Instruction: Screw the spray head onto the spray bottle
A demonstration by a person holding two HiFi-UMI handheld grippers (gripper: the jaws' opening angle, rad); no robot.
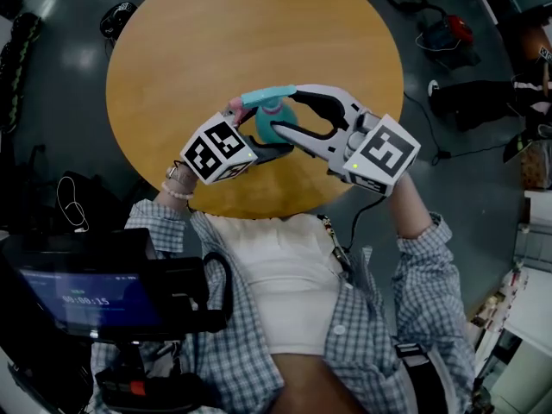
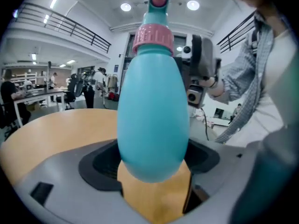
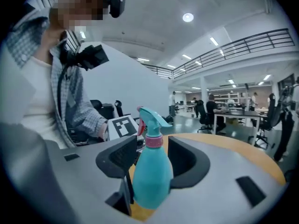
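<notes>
A teal spray bottle [image 1: 274,121] stands over the round wooden table [image 1: 216,41]. Its teal spray head [image 3: 150,118], with a red trigger, sits on the neck above a pink collar [image 2: 153,38]. My left gripper [image 2: 154,162] is shut on the bottle's [image 2: 153,111] lower body, both dark pads against its sides. My right gripper [image 3: 152,160] reaches in from the right and is open. The bottle [image 3: 152,176] stands between its pads, with a clear gap to the right-hand pad. From above, the right gripper [image 1: 289,112] brackets the bottle's top and the left gripper [image 1: 259,128] holds it from the near left.
The table's near edge [image 1: 259,214] runs just in front of the person's body. A camera rig with a lit screen [image 1: 86,296] hangs at lower left. On the dark floor to the right lie cables and a red device [image 1: 453,31].
</notes>
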